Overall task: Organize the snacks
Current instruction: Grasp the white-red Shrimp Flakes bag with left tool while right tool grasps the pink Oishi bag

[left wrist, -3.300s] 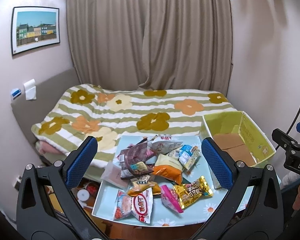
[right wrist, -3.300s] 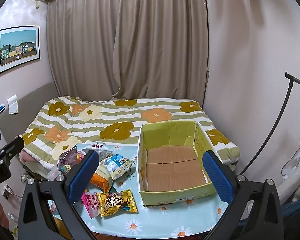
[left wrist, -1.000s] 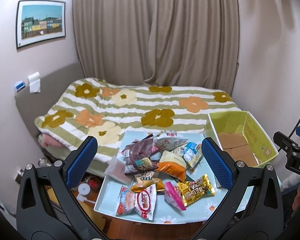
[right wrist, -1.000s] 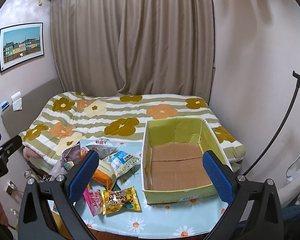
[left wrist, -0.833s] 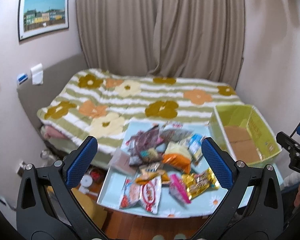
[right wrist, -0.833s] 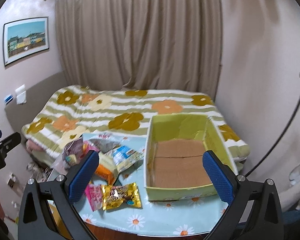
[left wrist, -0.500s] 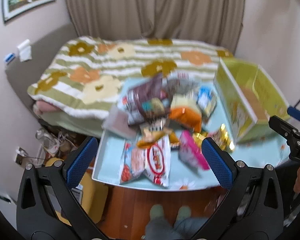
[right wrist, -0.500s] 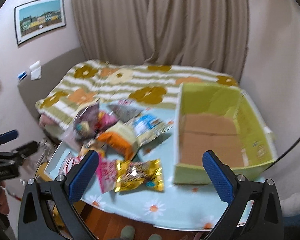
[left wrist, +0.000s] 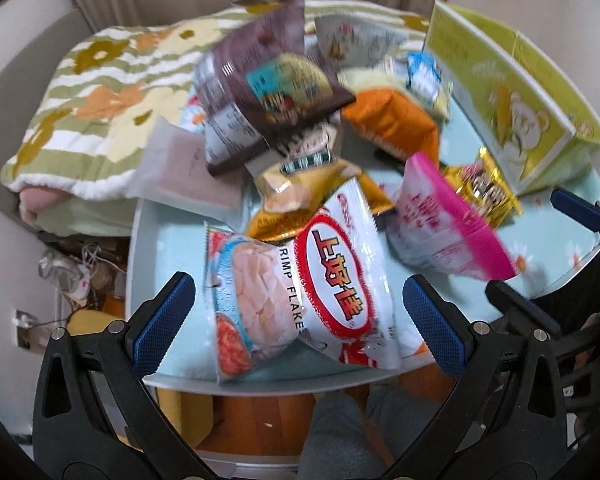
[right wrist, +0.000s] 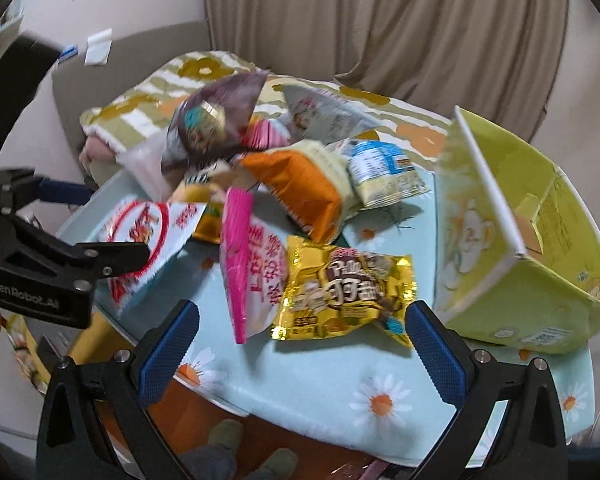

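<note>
From the left wrist view, the left gripper (left wrist: 298,312) gapes wide, tilted down over the shrimp flakes bag (left wrist: 300,292) at the counter's (left wrist: 168,248) near edge; pinching a bag edge seems wisest.

From the right wrist view, the right gripper (right wrist: 300,344) hovers wide apart over the gold packet (right wrist: 346,294), beside the yellow box (right wrist: 532,280).

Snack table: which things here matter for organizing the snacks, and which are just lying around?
For the job: shrimp flakes bag, gold packet, pink packet, orange bag, green box, left gripper, right gripper.

Lying about: floral blanket, curtain.
</note>
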A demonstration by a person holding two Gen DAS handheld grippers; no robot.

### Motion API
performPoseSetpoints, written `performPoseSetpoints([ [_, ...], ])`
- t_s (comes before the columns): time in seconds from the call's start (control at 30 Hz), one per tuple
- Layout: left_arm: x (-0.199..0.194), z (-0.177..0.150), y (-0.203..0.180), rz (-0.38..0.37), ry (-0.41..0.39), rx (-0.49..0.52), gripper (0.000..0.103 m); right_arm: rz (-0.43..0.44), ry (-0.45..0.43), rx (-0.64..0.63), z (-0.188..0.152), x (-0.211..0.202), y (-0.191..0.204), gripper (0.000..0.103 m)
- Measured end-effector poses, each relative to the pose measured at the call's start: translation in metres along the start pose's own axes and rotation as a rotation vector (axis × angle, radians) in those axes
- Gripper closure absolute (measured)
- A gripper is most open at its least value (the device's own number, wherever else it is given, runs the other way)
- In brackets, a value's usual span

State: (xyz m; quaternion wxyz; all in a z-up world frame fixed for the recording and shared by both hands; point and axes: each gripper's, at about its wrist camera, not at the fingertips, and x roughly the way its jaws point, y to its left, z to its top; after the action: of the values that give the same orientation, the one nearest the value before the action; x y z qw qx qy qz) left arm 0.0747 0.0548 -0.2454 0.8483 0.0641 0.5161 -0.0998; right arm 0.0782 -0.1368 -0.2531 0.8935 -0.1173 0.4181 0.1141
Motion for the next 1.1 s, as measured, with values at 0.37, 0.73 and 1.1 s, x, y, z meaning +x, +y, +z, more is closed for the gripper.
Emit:
performPoseSetpoints([
  [0.37,0.026,-0.004,-0.013,-0.003,-0.007,0.091,0.000,-0.036,-0.002,-0.164,-0.001,0.036,0.038,0.035],
  [0.73,0.034,-0.007,-0.014,0.007,0.009,0.103,0.005,-0.025,0.000,-0.237,0.004,0.050,0.057,0.051],
  [1.1,0.030,-0.004,0.015,-0.030,0.028,0.020,0.026,-0.062,0.023,-0.224,0.014,0.064,0.063,0.051],
])
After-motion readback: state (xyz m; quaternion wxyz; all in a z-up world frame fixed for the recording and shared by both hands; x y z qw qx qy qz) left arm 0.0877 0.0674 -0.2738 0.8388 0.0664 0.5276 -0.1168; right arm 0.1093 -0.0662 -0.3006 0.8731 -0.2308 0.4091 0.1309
